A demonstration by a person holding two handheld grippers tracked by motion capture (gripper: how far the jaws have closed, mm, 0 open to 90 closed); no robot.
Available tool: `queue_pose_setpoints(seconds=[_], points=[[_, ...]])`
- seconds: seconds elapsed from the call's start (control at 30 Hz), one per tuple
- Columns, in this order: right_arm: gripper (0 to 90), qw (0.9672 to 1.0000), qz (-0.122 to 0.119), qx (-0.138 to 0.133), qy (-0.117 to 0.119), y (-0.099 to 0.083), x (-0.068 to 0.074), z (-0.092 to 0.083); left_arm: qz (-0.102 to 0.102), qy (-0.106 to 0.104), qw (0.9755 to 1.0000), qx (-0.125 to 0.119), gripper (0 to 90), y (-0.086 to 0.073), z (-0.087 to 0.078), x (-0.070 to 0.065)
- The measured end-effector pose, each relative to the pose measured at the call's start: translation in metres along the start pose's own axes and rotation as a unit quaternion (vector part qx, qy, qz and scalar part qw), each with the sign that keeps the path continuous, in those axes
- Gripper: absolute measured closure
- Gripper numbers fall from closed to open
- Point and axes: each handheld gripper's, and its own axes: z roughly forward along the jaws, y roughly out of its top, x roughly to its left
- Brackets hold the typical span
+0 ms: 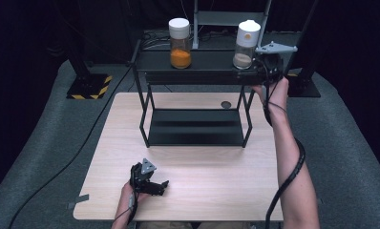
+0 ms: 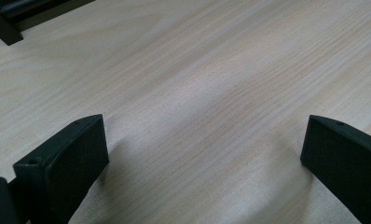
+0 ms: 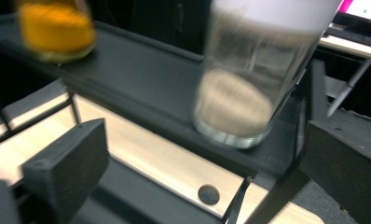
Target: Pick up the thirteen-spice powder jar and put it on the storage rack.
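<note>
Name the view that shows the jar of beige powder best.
The high view: the jar of beige powder stands whole and sharp on the shelf. The right gripper view shows it close but blurred, its lid cropped.

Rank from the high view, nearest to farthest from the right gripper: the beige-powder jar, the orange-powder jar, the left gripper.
1. Beige-powder jar: right end of the shelf's top, just beside the right gripper.
2. Orange-powder jar: same shelf top, left of centre.
3. Left gripper: table's near edge.
</note>
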Motion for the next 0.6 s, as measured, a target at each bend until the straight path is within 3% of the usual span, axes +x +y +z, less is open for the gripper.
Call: queue_pose_setpoints(seconds=[0.3, 0.47, 0.6], points=[[0.0, 0.9992, -0.031, 0.018, 0.017, -0.046, 0.013, -0.028, 0.000, 0.000, 1.0000, 0.000, 0.2, 0.000, 0.000, 0.000], [0.0, 0.9973, -0.039, 0.054, 0.029, -0.094, 0.027, -0.028, 0.000, 0.000, 1.0000, 0.000, 0.2, 0.000, 0.000, 0.000], [0.0, 0.9966, -0.016, 0.070, 0.041, -0.149, 0.037, -0.025, 0.001, 0.000, 1.0000, 0.000, 0.3, 0.000, 0.000, 0.000]])
